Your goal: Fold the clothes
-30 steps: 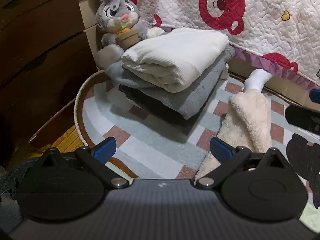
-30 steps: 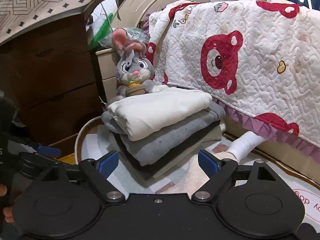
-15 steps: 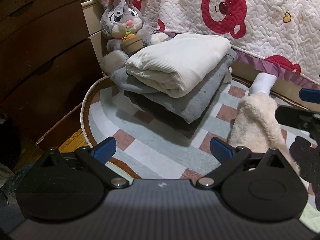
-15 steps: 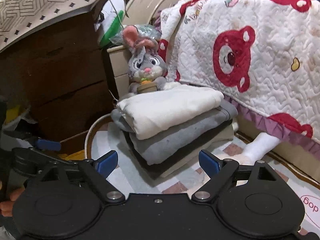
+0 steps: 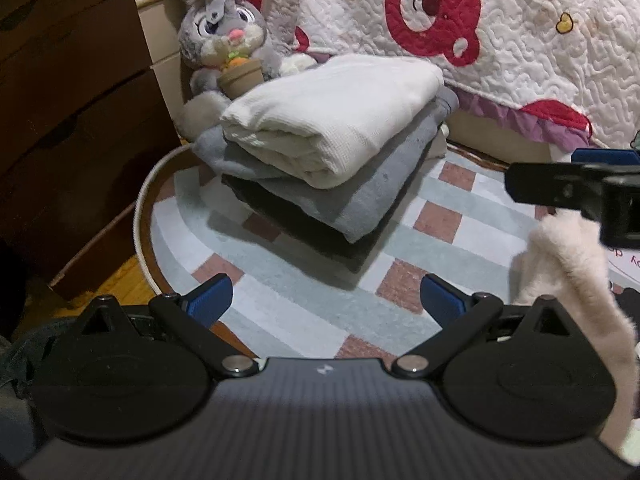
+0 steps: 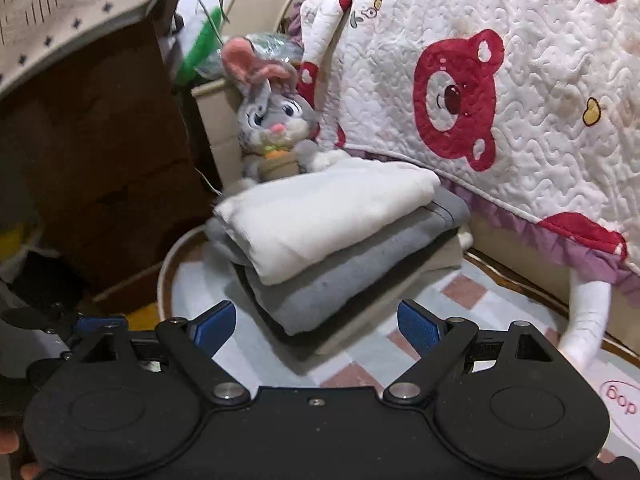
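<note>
A stack of folded clothes [image 5: 320,160] sits on a checked rug [image 5: 304,304] ahead of both pairs of fingers, a cream top [image 5: 332,120] uppermost over a grey layer [image 5: 360,200] and darker pieces beneath. The left gripper [image 5: 326,300] hovers with its blue fingers [image 5: 210,300] spread wide and nothing between them; the right gripper [image 6: 316,326] likewise shows its fingers [image 6: 420,326] wide apart and empty. A fluffy cream garment [image 5: 568,280] lies loose on the rug, just right of the left fingers and below the right gripper as it juts into the left view.

The stack lies folded already, while the fluffy piece does not. It looks thick and slippery, so a shallow pinch could catch only pile and let the cloth slide out. A lift from one edge would let the rest drag and bunch. The stack overhangs its base on the near side, and a plush rabbit [image 6: 276,120] leans at its far edge beside a bear-print quilt [image 6: 500,80]; a careless sweep of either gripper could knock the layers askew. The white cuff [image 6: 588,320] right of the right fingers could snag as well.
</note>
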### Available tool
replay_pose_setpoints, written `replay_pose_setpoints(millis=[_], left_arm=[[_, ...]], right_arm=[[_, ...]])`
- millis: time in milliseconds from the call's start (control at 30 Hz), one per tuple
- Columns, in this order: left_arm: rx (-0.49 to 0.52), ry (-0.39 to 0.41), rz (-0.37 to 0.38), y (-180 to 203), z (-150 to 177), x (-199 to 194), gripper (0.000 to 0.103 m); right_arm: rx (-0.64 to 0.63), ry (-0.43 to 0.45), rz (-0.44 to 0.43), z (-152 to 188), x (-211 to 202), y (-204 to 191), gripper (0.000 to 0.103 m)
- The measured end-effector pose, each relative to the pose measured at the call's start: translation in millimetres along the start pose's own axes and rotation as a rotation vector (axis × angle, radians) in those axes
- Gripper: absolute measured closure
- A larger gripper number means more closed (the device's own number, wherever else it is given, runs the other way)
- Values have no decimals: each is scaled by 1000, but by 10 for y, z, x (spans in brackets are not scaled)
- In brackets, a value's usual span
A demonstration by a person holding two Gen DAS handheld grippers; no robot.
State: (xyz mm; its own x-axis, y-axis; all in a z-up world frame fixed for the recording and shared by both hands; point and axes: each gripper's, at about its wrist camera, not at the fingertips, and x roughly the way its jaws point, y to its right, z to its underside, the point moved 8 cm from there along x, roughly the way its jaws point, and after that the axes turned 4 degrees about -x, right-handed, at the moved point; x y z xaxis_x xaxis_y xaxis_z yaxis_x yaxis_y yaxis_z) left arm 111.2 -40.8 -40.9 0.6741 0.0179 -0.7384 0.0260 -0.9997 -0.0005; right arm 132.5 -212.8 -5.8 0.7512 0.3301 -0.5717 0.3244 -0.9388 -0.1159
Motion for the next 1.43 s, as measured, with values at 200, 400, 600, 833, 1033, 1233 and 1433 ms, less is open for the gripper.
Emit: replay_pose_setpoints(millis=[200, 400, 600, 833, 1033, 1233, 1433], left_arm=[[-23, -8, 0, -36, 35, 45, 1], [-46, -28, 4, -64, 71, 102, 1], [-49, -25, 2, -66, 86, 121, 1], [-36, -27, 12, -32, 107, 109, 1], [-10, -19, 25, 18, 108, 86, 1], [8, -12, 27, 71, 111, 69, 1], [36, -31, 42, 125, 197, 87, 1]], right_arm=[[9, 17, 15, 70, -14, -61, 12], [0, 9, 24, 148, 8, -80, 12], [-1, -5, 24, 208, 29, -76, 12], [1, -12, 22, 243, 10, -76, 12], [4, -21, 29, 258, 29, -81, 12], [12, -21, 31, 284, 6, -103, 12], [16, -15, 38, 277, -2, -98, 12]])
